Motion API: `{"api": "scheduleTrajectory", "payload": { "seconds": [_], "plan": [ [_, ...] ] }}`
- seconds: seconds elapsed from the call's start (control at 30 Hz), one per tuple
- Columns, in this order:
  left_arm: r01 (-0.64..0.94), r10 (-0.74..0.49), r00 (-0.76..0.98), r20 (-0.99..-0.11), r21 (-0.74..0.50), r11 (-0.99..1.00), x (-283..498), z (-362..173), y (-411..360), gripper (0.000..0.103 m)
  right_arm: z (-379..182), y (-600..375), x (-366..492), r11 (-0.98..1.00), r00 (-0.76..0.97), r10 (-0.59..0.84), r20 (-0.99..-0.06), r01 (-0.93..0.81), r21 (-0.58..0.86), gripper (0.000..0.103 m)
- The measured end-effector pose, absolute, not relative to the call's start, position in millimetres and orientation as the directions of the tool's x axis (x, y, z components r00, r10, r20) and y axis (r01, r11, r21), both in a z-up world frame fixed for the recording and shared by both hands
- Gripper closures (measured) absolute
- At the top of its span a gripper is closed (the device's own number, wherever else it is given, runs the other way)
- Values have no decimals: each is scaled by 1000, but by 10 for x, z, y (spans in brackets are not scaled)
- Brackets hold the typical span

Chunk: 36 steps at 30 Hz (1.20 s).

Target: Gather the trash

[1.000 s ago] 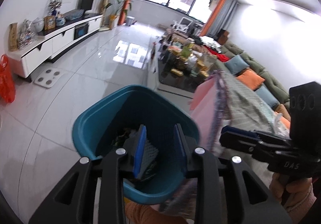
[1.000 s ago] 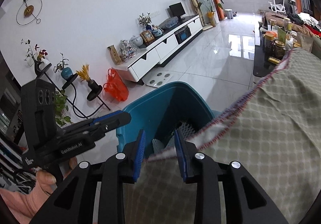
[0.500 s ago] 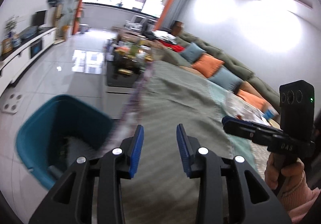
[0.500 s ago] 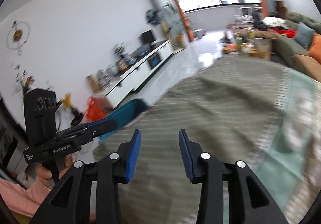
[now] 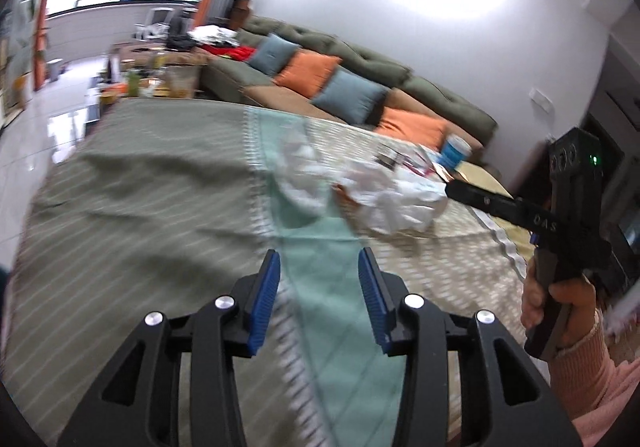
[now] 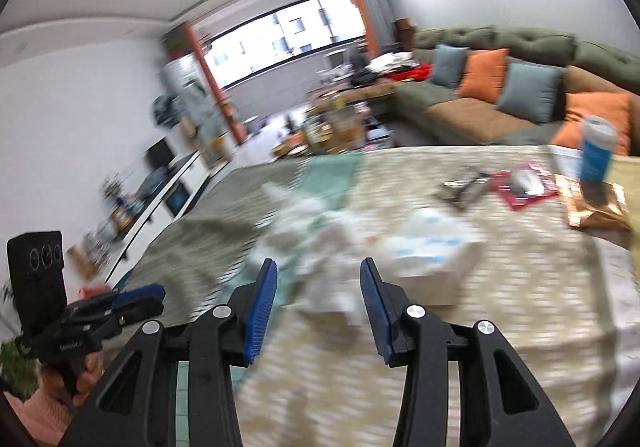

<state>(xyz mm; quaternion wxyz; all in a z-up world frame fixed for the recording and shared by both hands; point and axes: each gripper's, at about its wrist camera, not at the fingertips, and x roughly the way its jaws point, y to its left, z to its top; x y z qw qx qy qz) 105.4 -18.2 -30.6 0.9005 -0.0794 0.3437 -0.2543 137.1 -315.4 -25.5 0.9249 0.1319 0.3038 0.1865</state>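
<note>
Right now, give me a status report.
Left claw and right claw open, empty, jaws just opening. Crumpled white trash ahead on tablecloth. Nothing in the way.

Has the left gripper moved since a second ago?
Yes. The left gripper, open, swung from over the teal bin, now out of view, toward the sofa and over the cloth.

Motion blur smears most of the right wrist view: the white crumpled trash beside the tissue box is just mush. The blue can behind that box has unreadable print, and the sofa gets cropped.
</note>
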Motion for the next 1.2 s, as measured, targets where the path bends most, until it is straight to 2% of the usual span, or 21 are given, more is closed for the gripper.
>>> {"api": "scheduleTrajectory", "payload": {
  "seconds": [0.13,0.37,0.47,0.57,0.63,0.67,0.7,0.73,0.77,0.9,1.2],
  "plan": [
    [455,-548,590,-593,-316,833,1227,-305,-529,59,-338,-3409,1445,912,770,366,-523,-185,366,53],
    [479,-541,539,-645,-294,827,1563,-384,-1017,53,-566,-3709,1694,910,759,345,-552,-125,396,52],
    [454,-502,518,-693,-275,847,1718,-463,-1139,53,-628,-3729,1804,902,748,356,-561,-117,416,52],
    [446,-506,497,-705,-293,846,1827,-520,-1193,54,-672,-3752,1839,895,738,367,-566,-116,430,53],
    [441,-518,488,-703,-313,841,1898,-544,-1204,61,-696,-3754,1843,894,731,369,-574,-110,435,68],
    [439,-523,478,-706,-323,838,1940,-557,-1230,75,-712,-3773,1851,889,727,377,-574,-109,445,70],
    [434,-527,469,-709,-334,836,1968,-576,-1232,84,-708,-3778,1839,885,728,381,-570,-108,454,74],
    [432,-529,467,-708,-339,836,1971,-585,-1237,88,-709,-3800,1826,883,731,381,-567,-106,457,78],
    [432,-531,467,-707,-342,834,1980,-591,-1236,98,-703,-3815,1807,882,732,382,-564,-106,460,80],
    [463,-557,493,-668,-341,819,1866,-514,-1188,97,-666,-3896,1720,866,744,403,-534,-120,486,91],
    [547,-653,492,-577,-379,747,1340,-346,-853,97,-547,-3961,1482,854,767,421,-484,-157,495,91]
  ]
}}
